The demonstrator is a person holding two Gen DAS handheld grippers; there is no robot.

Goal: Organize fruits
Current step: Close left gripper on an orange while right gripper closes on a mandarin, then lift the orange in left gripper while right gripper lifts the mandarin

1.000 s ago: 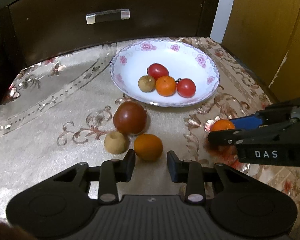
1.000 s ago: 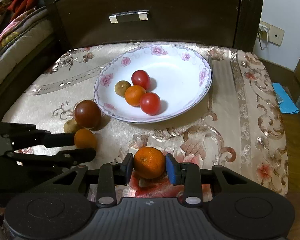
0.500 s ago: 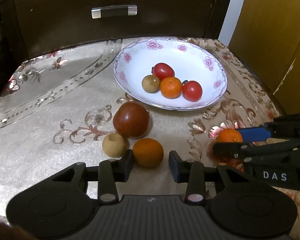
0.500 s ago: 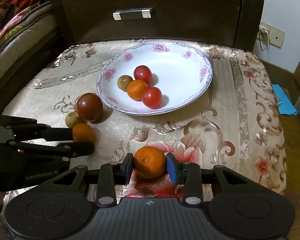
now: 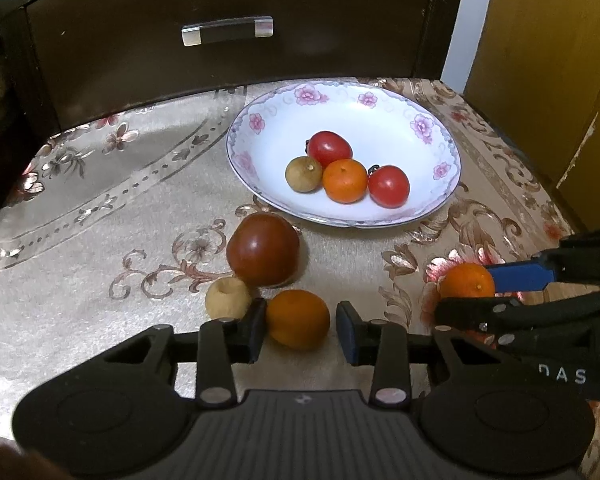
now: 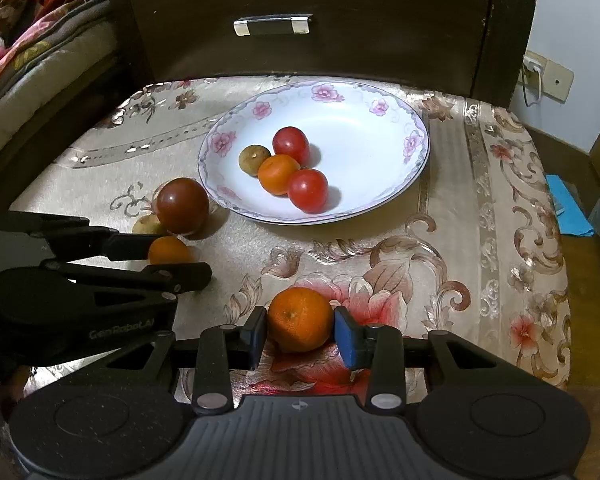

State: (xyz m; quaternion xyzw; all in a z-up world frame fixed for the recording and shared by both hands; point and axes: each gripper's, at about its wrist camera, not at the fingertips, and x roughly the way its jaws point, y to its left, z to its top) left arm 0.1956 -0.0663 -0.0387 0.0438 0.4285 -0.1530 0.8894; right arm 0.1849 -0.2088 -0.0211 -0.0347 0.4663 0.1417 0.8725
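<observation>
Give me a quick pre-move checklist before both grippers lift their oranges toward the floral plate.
1. Right gripper pads against its round orange: ok.
2. Left gripper closed on the smaller orange: not ok, gap on the right side.
3. Beige round fruit clear of the left finger: cannot tell, very close.
4. Free space in the white floral plate: ok.
5. Dark red tomato off the lift path: ok.

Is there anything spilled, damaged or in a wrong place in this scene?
Nothing is spilled or visibly damaged. Four fruits sit in the plate, upright on the cloth. Four more lie outside it: a dark tomato, a pale fruit, and an orange between each gripper's fingers.
</observation>
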